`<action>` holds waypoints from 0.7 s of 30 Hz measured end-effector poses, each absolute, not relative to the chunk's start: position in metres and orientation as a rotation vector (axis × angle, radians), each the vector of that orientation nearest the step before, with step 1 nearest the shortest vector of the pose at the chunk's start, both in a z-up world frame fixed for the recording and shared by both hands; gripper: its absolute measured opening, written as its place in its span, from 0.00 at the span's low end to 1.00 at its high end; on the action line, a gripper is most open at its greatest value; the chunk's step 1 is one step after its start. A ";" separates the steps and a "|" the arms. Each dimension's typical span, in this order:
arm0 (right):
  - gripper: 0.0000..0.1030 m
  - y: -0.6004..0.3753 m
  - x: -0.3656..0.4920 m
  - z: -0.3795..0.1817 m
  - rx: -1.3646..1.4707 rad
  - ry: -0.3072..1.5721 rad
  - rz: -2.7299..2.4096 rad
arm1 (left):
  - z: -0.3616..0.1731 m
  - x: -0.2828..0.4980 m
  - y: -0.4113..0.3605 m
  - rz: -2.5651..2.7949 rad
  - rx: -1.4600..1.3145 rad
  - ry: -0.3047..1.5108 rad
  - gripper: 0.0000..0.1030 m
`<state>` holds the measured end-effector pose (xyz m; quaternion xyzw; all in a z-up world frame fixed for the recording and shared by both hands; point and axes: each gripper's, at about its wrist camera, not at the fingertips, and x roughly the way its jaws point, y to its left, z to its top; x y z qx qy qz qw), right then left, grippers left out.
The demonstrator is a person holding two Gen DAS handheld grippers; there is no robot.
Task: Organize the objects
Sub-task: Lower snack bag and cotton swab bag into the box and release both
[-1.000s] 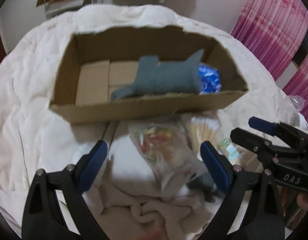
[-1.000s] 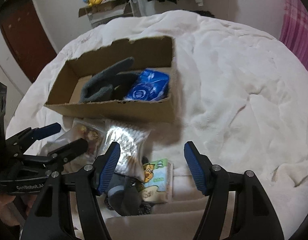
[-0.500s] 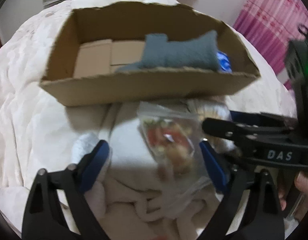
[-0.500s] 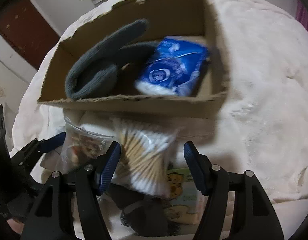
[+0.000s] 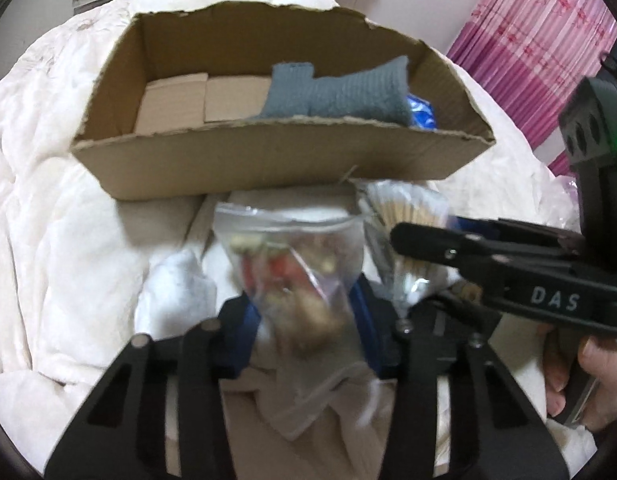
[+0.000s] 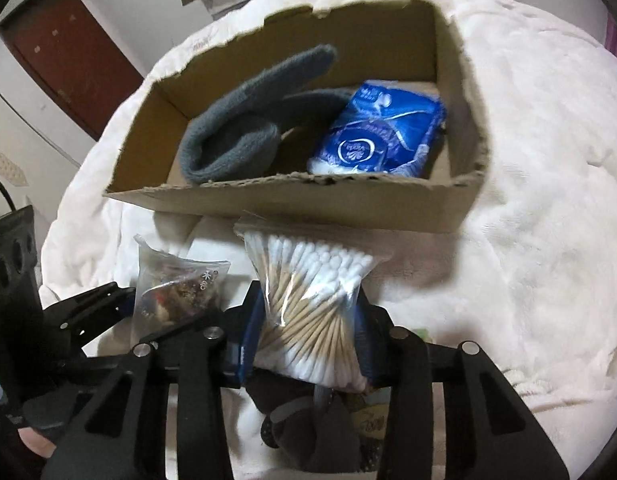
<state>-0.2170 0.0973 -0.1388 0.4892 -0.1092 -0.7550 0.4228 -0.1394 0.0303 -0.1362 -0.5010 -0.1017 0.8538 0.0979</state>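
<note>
An open cardboard box [image 5: 268, 168] [image 6: 348, 212] sits on a white bed and holds a grey knitted glove [image 5: 340, 92] [image 6: 244, 136] and a blue tissue pack [image 6: 380, 132]. My left gripper [image 5: 304, 320] is shut on a clear bag of mixed snacks [image 5: 292, 264], also in the right wrist view [image 6: 176, 284]. My right gripper [image 6: 308, 340] is shut on a clear bag of cotton swabs [image 6: 312, 300], also in the left wrist view [image 5: 404, 216]. Both bags are just in front of the box's near wall.
A white quilt [image 6: 548, 200] covers the bed around the box. Dark fabric and a small printed pack [image 6: 372, 424] lie under the right gripper. A pink curtain [image 5: 540, 40] hangs at the right. A brown door [image 6: 60, 52] stands at the left.
Both grippers closed: the left one on the snack bag, the right one on the cotton swab bag. Both moved closer to the box.
</note>
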 end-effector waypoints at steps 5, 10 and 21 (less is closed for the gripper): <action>0.40 0.126 -0.202 -0.125 1.158 -0.326 -1.945 | -0.111 -0.125 0.032 2.568 -1.406 -0.285 0.39; 0.40 0.149 -0.190 -0.110 1.098 -0.361 -1.982 | -0.082 -0.104 0.028 2.611 -1.323 -0.259 0.38; 0.40 0.164 -0.174 -0.065 0.977 -0.364 -2.014 | -0.015 -0.064 -0.023 2.749 -1.135 -0.308 0.37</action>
